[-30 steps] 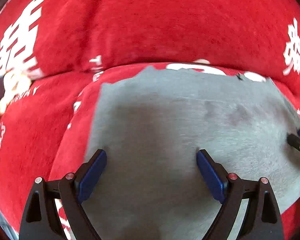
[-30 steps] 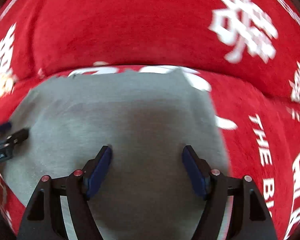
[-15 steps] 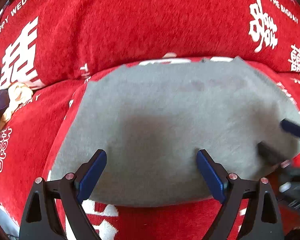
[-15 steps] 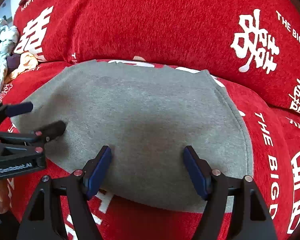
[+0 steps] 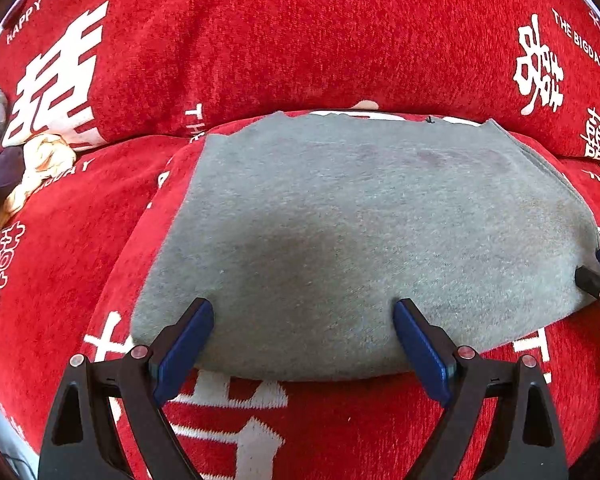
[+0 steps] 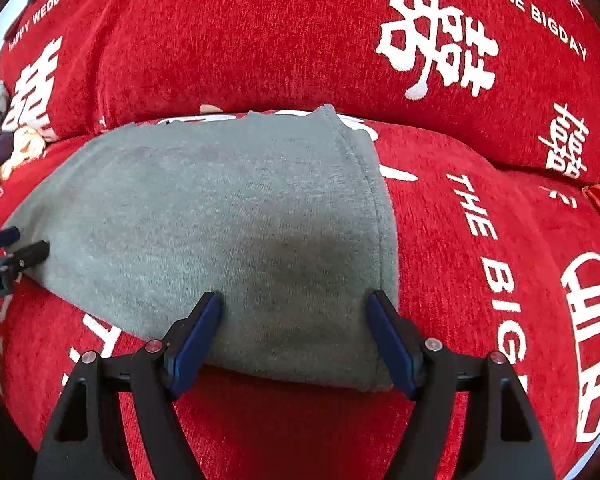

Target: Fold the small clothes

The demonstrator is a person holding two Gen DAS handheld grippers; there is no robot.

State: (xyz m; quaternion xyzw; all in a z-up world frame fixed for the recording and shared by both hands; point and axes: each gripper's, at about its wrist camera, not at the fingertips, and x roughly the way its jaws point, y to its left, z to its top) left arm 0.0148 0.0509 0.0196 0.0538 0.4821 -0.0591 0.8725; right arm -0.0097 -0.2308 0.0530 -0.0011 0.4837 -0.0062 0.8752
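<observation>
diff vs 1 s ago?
Both hand-held grippers, left and right, pulled back toward the near edge of the flat grey fabric garment; its front hem and the red printed sofa cover below now show. Nothing gripped or released; jaws open, garment unmoved.

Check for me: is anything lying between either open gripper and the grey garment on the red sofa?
Nothing visible. The grey garment lies flat and bare on the red sofa, both the left gripper and right gripper open over its near edge.
</observation>
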